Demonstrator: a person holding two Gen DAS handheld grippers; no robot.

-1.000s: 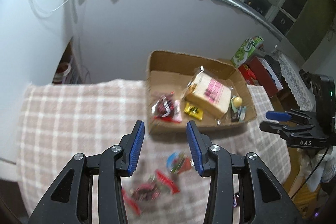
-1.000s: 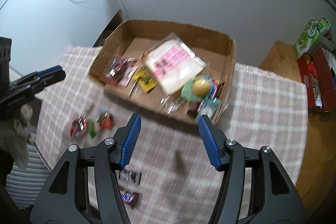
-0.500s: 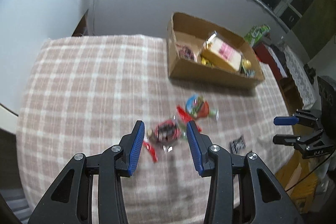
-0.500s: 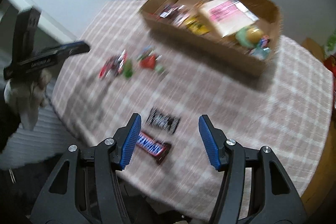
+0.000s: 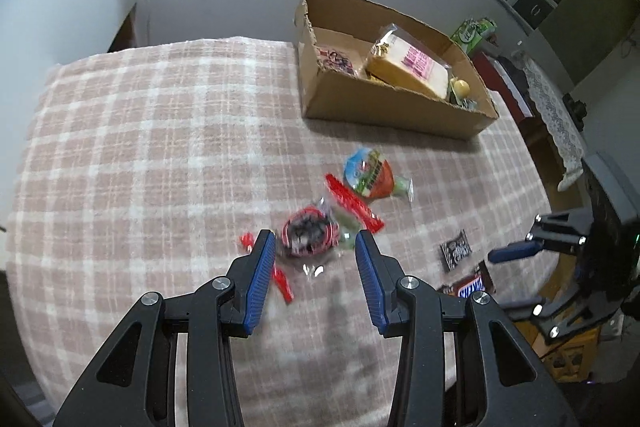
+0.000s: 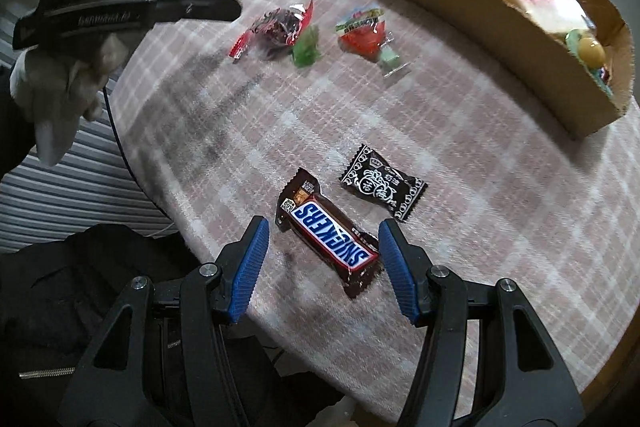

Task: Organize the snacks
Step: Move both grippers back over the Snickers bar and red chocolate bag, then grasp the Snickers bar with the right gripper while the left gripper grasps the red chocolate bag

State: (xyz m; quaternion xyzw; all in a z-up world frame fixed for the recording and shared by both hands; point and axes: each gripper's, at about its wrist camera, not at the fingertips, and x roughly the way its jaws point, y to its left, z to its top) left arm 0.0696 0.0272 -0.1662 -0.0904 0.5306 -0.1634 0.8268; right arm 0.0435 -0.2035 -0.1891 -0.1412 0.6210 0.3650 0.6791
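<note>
My left gripper (image 5: pixel 315 235) is open and points down at a red-and-black snack packet (image 5: pixel 308 237) lying flat on the checked tablecloth; its pads are clear of the packet. A red-and-green packet (image 5: pixel 370 173) lies just beyond. My right gripper (image 6: pixel 323 225) is open astride a Snickers bar (image 6: pixel 332 235) near the table's edge, with neither pad touching it. A black patterned sweet packet (image 6: pixel 382 183) lies just past the bar. The cardboard box (image 5: pixel 392 107) at the far side holds a wrapped bread pack (image 5: pixel 412 67) and small snacks.
The round table's edge (image 6: pixel 224 259) runs close under my right gripper. A gloved hand (image 6: pixel 60 79) holds the left gripper at the left. A green carton (image 5: pixel 474 31) and red boxes stand beyond the cardboard box. Striped fabric and a dark bag lie below the table.
Both grippers dropped and tipped down toward the table. The left came over the red-and-black packet. The right swung away from the box to the Snickers bar. Neither jaw gap changed.
</note>
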